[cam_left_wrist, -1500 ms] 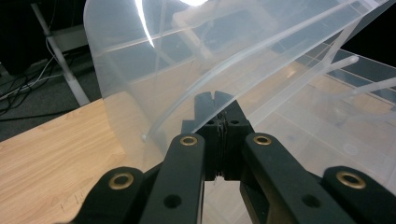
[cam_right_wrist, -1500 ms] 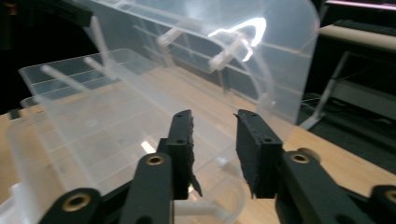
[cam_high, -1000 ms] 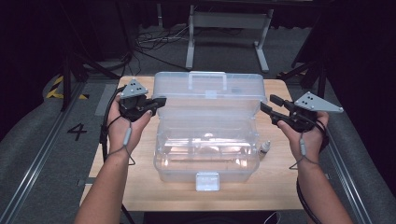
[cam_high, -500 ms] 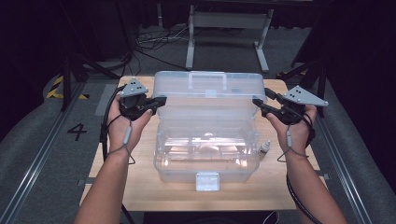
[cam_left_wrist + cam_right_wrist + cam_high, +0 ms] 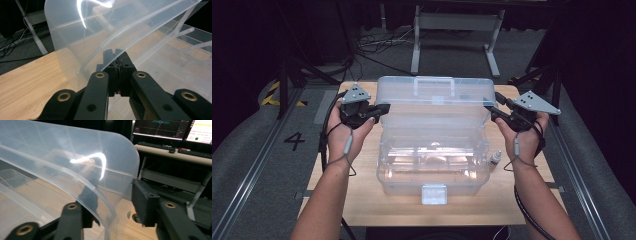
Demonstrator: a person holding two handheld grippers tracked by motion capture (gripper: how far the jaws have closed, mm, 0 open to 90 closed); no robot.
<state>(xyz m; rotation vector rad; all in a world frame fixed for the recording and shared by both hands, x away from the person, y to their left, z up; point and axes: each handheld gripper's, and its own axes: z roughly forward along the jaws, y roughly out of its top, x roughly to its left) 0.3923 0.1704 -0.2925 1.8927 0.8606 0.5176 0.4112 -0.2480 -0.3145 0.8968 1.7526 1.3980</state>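
A clear plastic toolbox (image 5: 432, 170) stands open in the middle of the wooden table (image 5: 357, 200). Its lid (image 5: 434, 102) is raised, with the handle on top. My left gripper (image 5: 384, 107) is shut on the lid's left side edge; in the left gripper view the jaws (image 5: 116, 72) are pinched together on the thin clear wall (image 5: 100, 30). My right gripper (image 5: 492, 112) straddles the lid's right edge (image 5: 62, 152). Its jaws (image 5: 115, 197) have just been closing, one behind the clear wall, the outer fingertip (image 5: 145, 200) still standing off it.
A small dropper bottle (image 5: 495, 159) stands on the table by the box's right side. The box's front latch (image 5: 434, 194) hangs toward the near edge. Behind the table are a metal stand (image 5: 452, 30) and cables on the floor; a desk with monitors (image 5: 175, 130) is nearby.
My right hand has come in from the right to the lid's right edge, and its jaws now sit around that edge. The left hand and the box have not moved.
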